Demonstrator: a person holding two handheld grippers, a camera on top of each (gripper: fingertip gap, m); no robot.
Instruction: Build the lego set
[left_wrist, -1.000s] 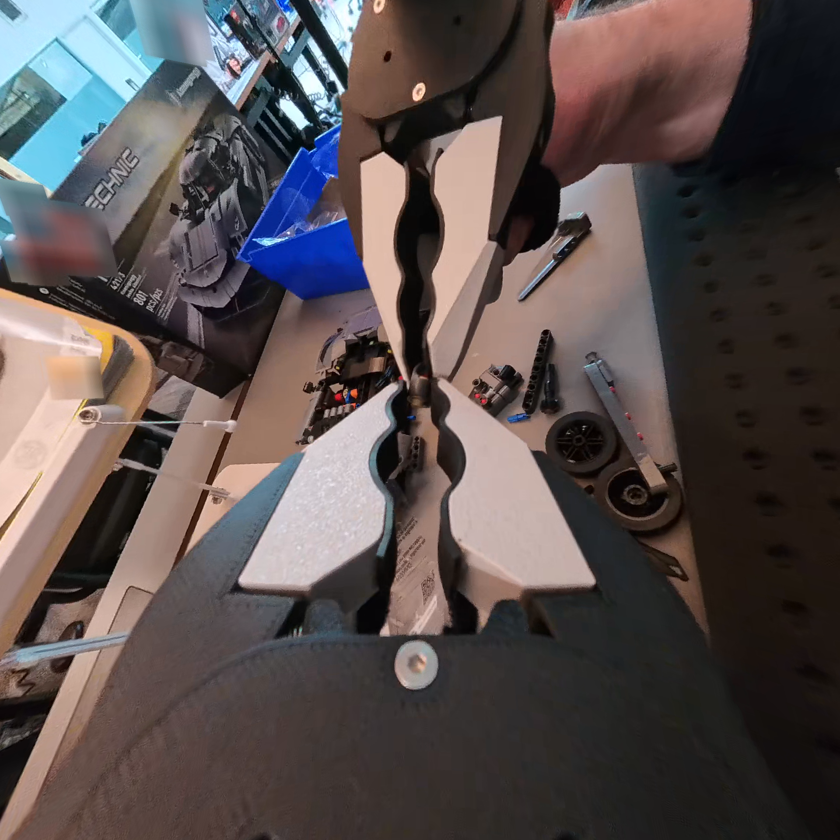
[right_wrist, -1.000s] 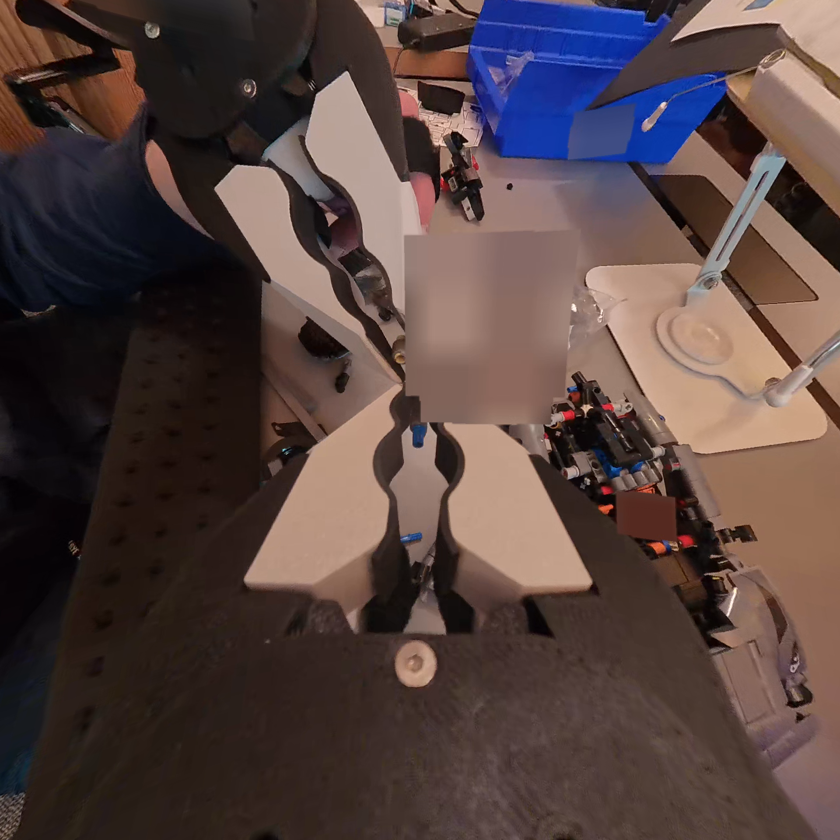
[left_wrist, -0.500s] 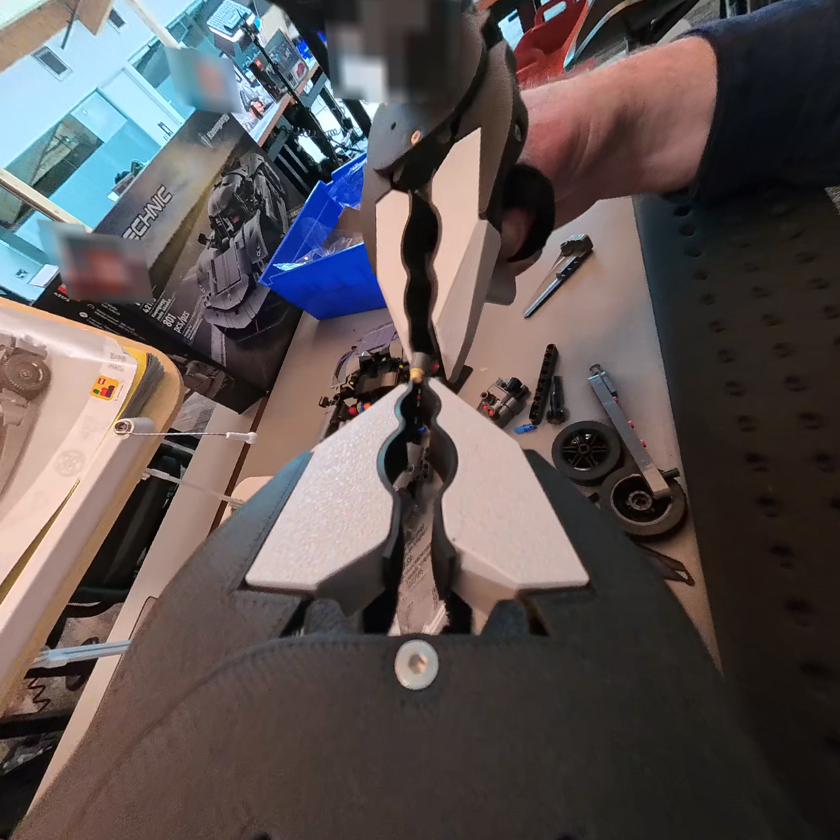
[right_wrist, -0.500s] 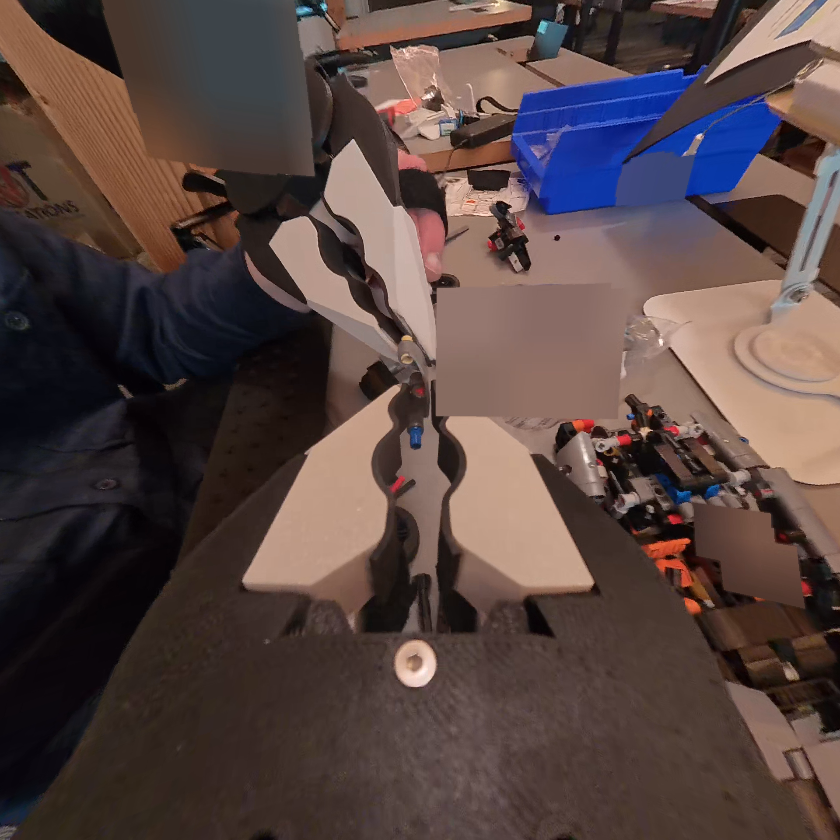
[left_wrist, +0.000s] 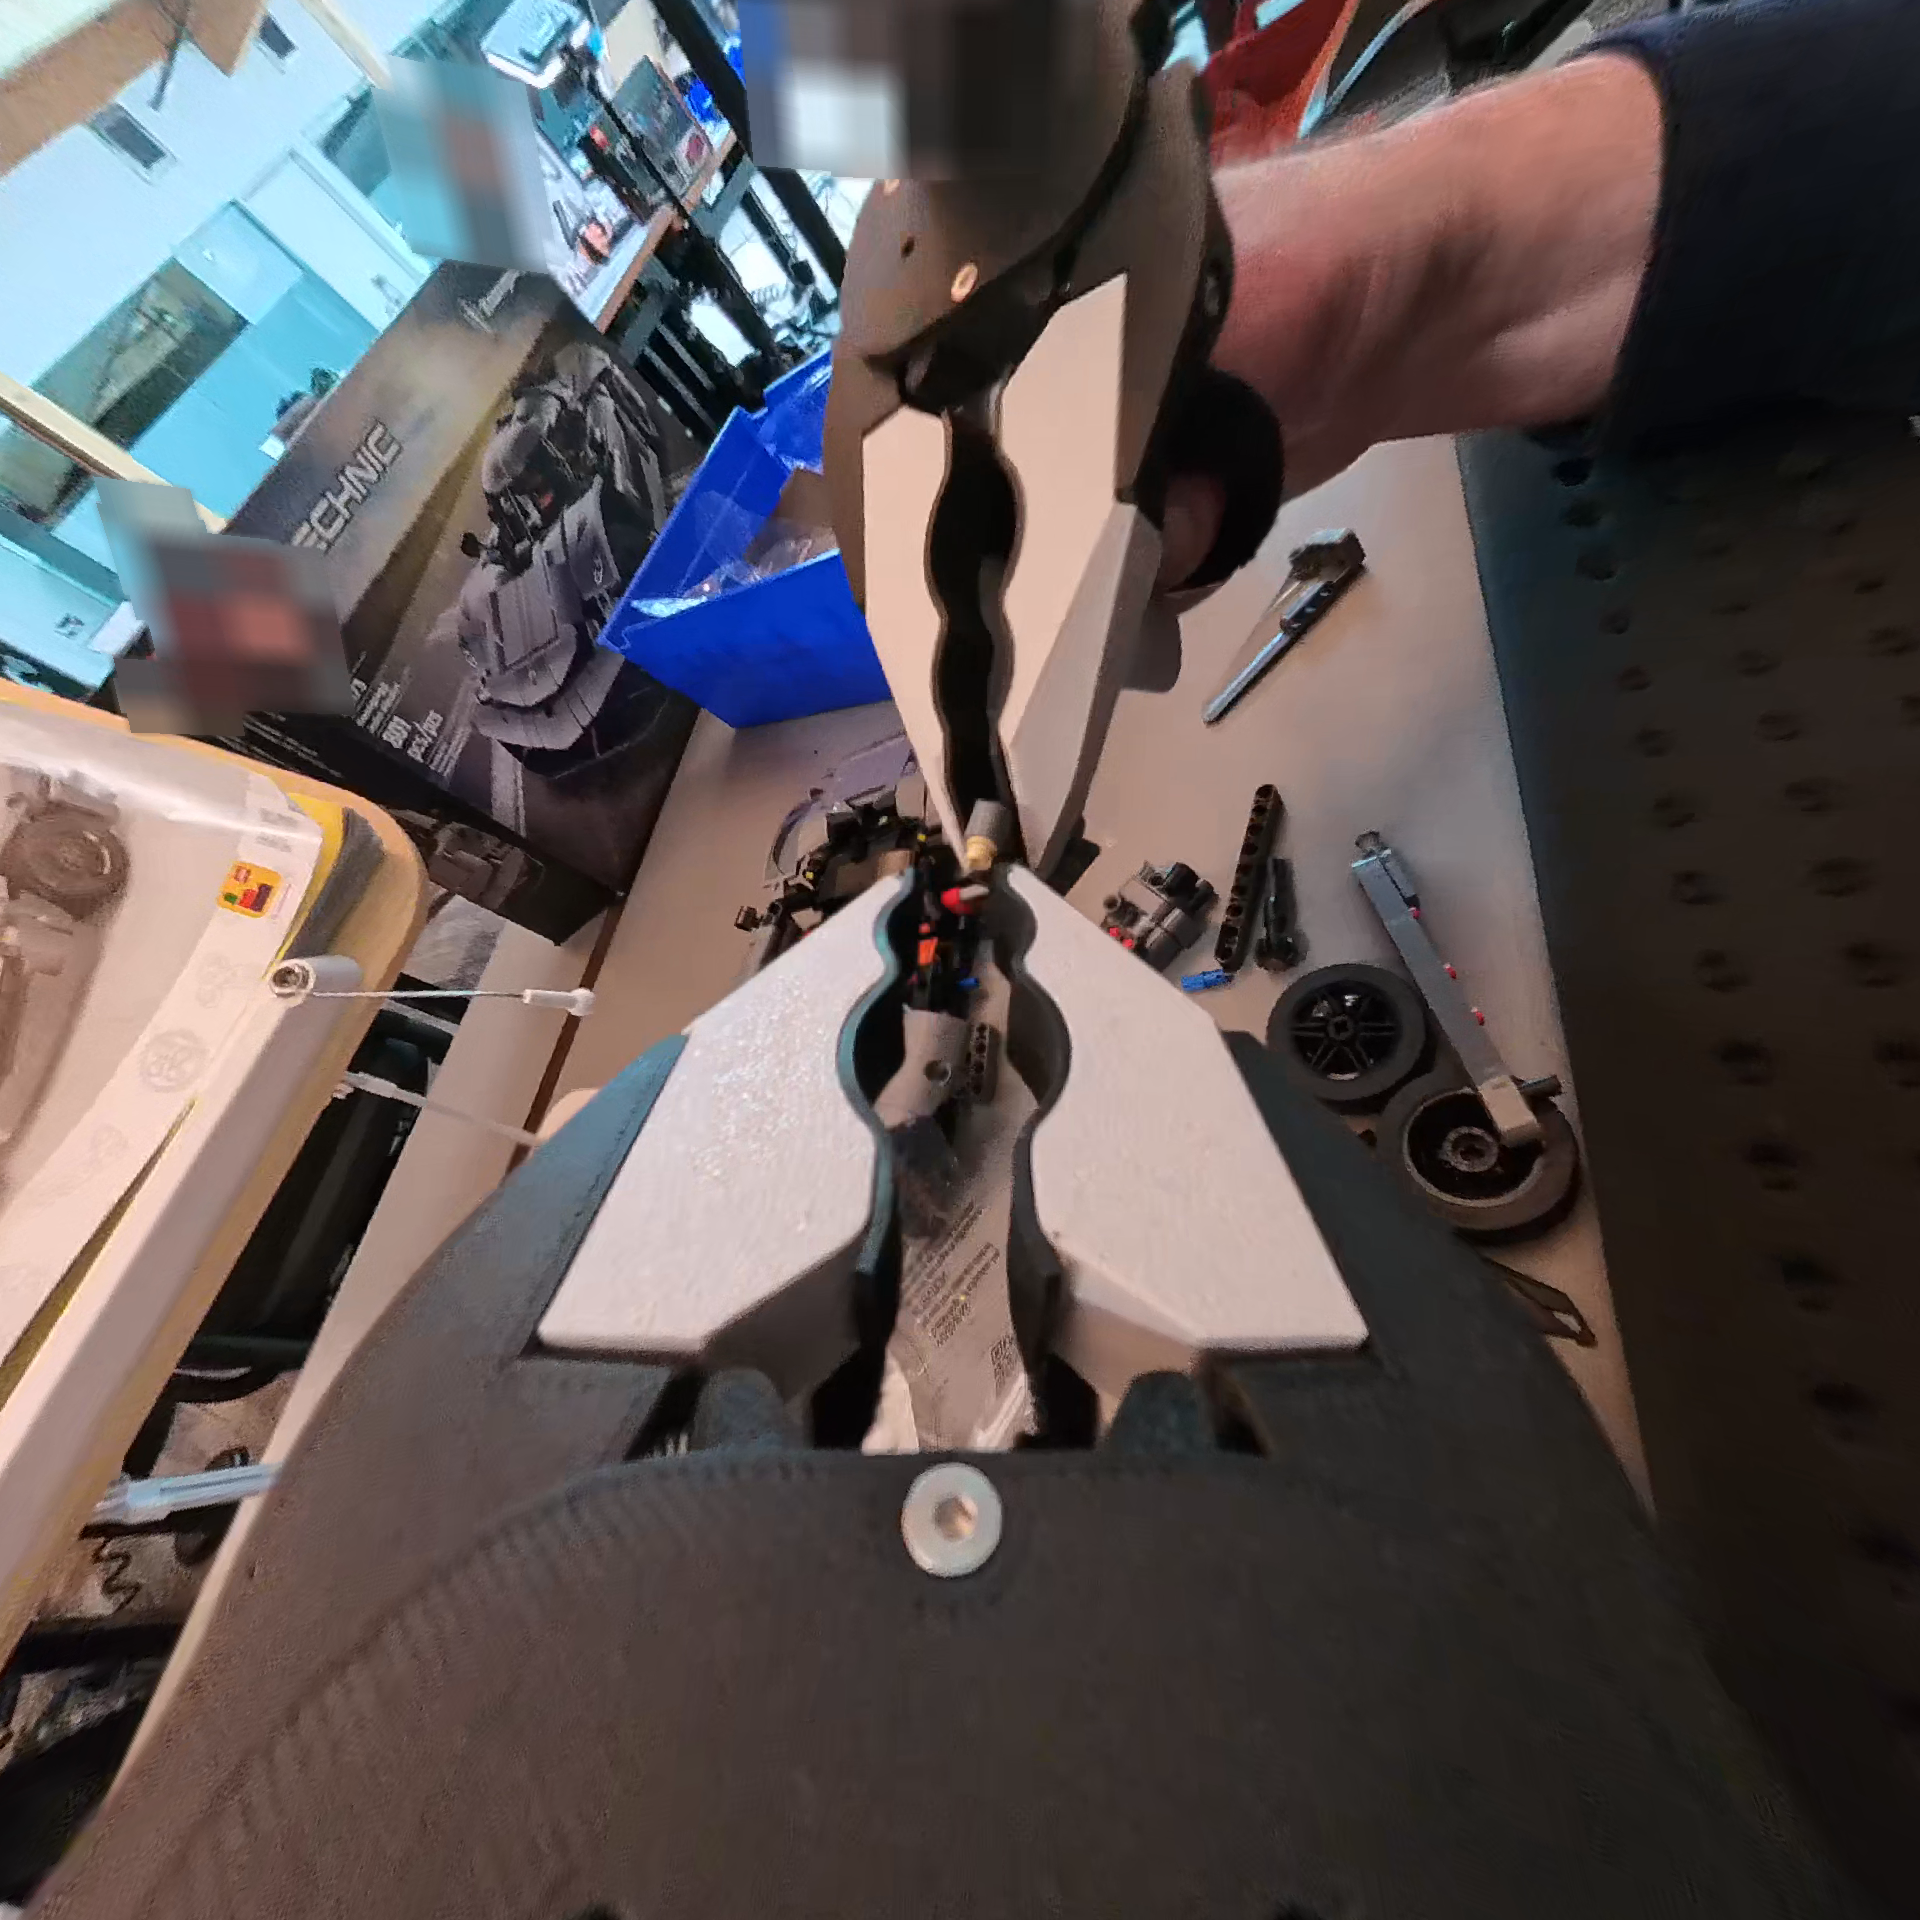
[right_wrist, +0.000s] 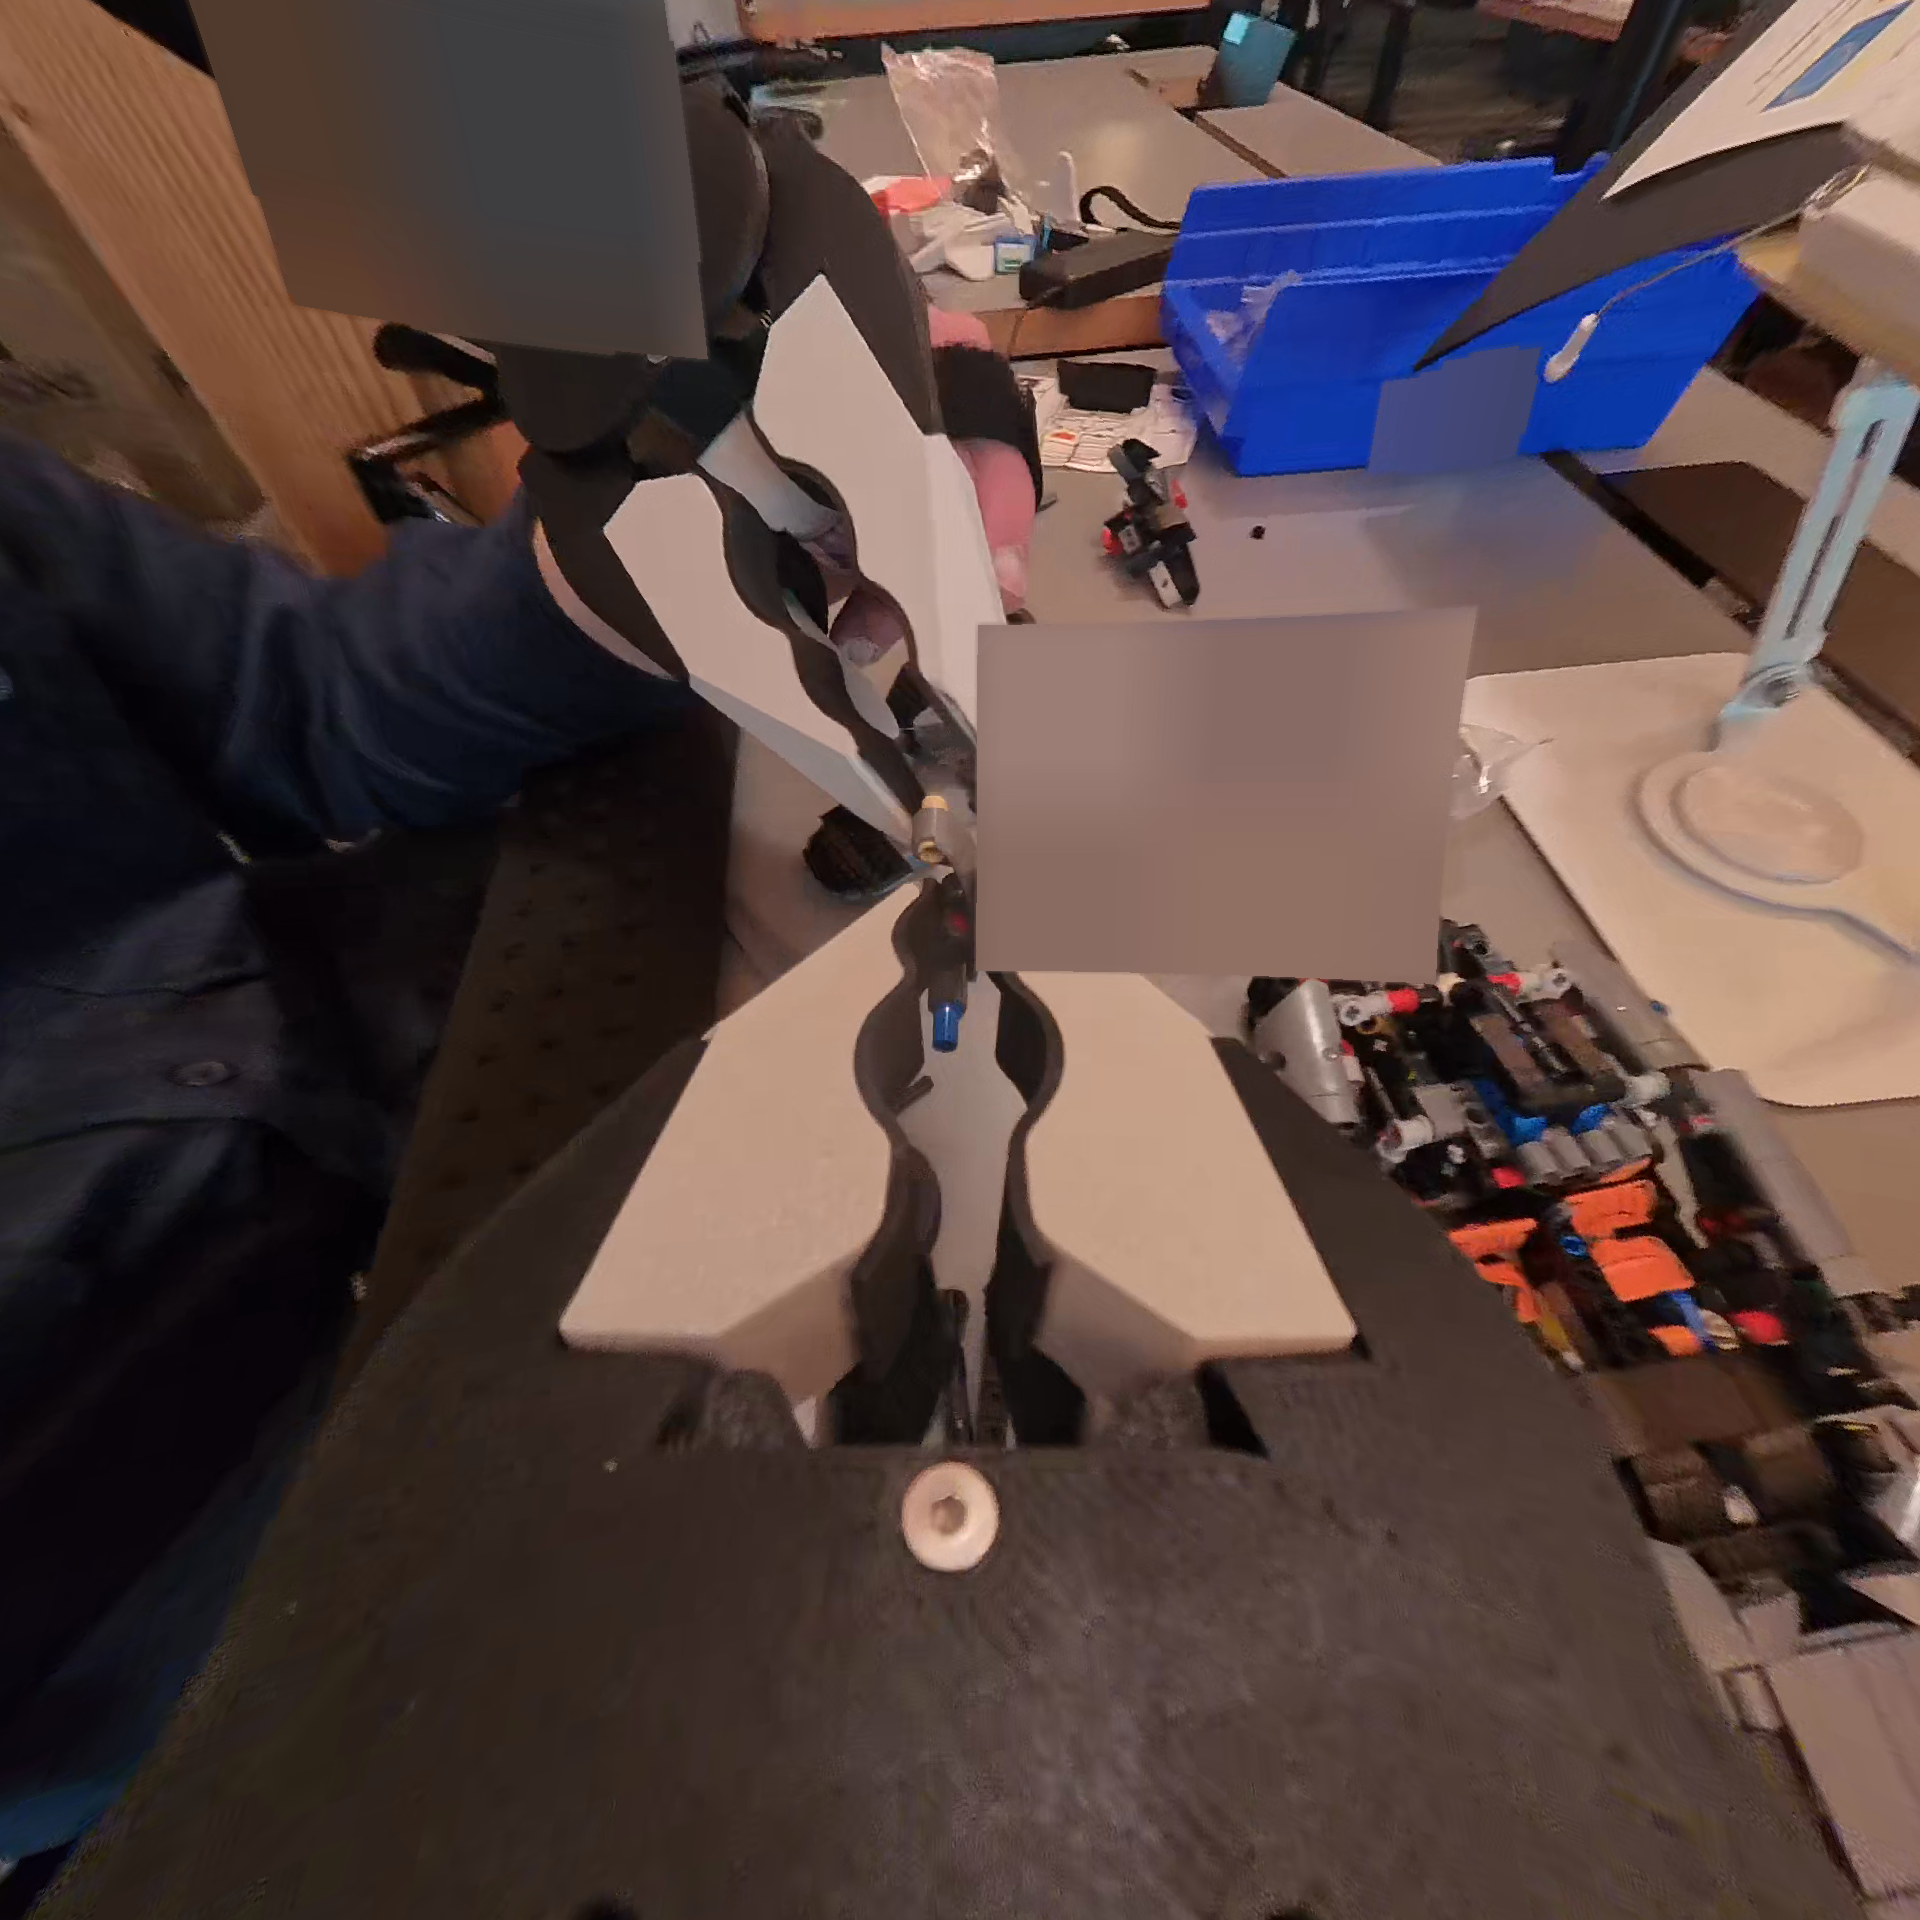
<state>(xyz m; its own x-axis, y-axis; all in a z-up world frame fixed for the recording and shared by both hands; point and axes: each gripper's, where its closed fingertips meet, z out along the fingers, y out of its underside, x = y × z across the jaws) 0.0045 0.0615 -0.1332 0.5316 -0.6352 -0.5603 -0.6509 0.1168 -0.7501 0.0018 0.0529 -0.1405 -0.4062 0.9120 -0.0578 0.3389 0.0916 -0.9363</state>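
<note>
My left gripper (left_wrist: 961, 883) and right gripper (right_wrist: 951, 914) meet tip to tip above the grey table (left_wrist: 1382, 748). Between the tips is a small lego assembly (right_wrist: 940, 935): a grey connector (right_wrist: 935, 831) with tan pins on top, and a black and red part ending in a blue pin (right_wrist: 945, 1023) below. In the left wrist view the grey connector (left_wrist: 985, 826) sits at the tips of the right gripper (left_wrist: 992, 831). In the right wrist view it sits at the tips of the left gripper (right_wrist: 940, 831). Both jaws are nearly closed on the assembly. I cannot tell which part each pinches.
The half-built car model (right_wrist: 1558, 1143) lies on the table to the right and also shows in the left wrist view (left_wrist: 831, 862). Two black wheels (left_wrist: 1345, 1029), a grey beam (left_wrist: 1423, 956), a black beam (left_wrist: 1247, 873) and a small sub-assembly (left_wrist: 1158, 914) lie nearby. A blue bin (right_wrist: 1403, 312), the set's box (left_wrist: 468, 582) and a white stand base (right_wrist: 1714, 831) stand around. The half-built car model (right_wrist: 1558, 1143) is about equally far from each gripper, around 15 cm.
Both grippers have risen and tilted while staying tip to tip. The assembly's blue pin end now shows further down in the right gripper's gap.
</note>
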